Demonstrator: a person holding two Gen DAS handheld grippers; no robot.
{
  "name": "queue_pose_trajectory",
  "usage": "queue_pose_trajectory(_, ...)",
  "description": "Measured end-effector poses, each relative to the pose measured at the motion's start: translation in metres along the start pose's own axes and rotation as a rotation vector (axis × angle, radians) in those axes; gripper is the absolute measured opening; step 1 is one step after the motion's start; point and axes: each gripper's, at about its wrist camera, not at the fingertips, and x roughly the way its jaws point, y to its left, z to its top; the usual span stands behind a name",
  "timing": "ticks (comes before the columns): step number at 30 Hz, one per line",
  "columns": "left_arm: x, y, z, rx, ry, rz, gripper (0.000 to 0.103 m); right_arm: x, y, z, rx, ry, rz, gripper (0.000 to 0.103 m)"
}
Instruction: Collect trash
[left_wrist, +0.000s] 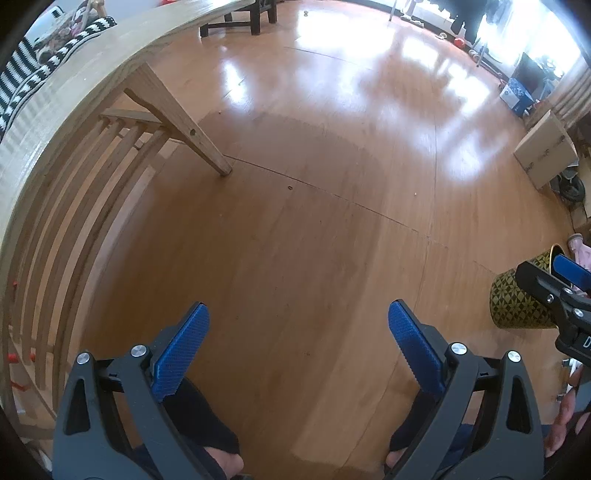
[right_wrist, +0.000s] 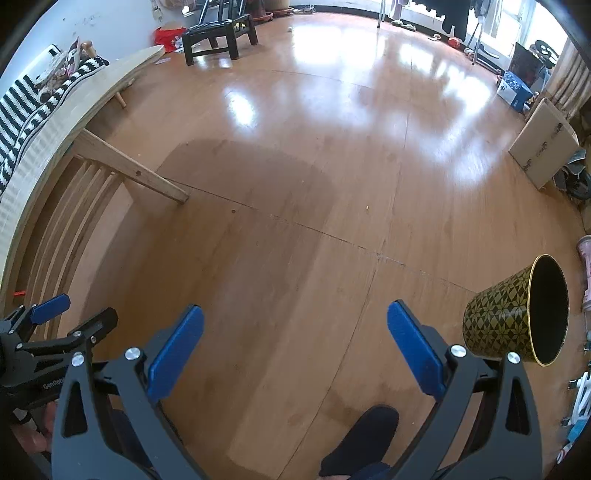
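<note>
Home living room: wooden bench (right_wrist: 55, 122), chair (right_wrist: 218, 35), wood floor (right_wrist: 295, 184).

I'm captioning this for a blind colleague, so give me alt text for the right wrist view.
The open right gripper hangs over bare wooden floor, holding nothing. A gold-and-black patterned wastebasket stands on the floor to its right; the left gripper shows at the left edge, beside a slatted wooden bench.
</note>
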Motion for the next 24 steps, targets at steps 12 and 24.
queue_pose_trajectory(12,-0.0061,0.0076,0.0009,-0.012,-0.012,0.001,0.095,-0.0018,-0.002,-0.0024,-0.005,-0.009,-0.005,0.096)
queue_pose_trajectory(24,-0.0061,0.0065,0.0019,-0.012,-0.01,0.001,0.095,-0.0023,-0.0022,-0.0019,-0.002,-0.003,-0.002,0.096)
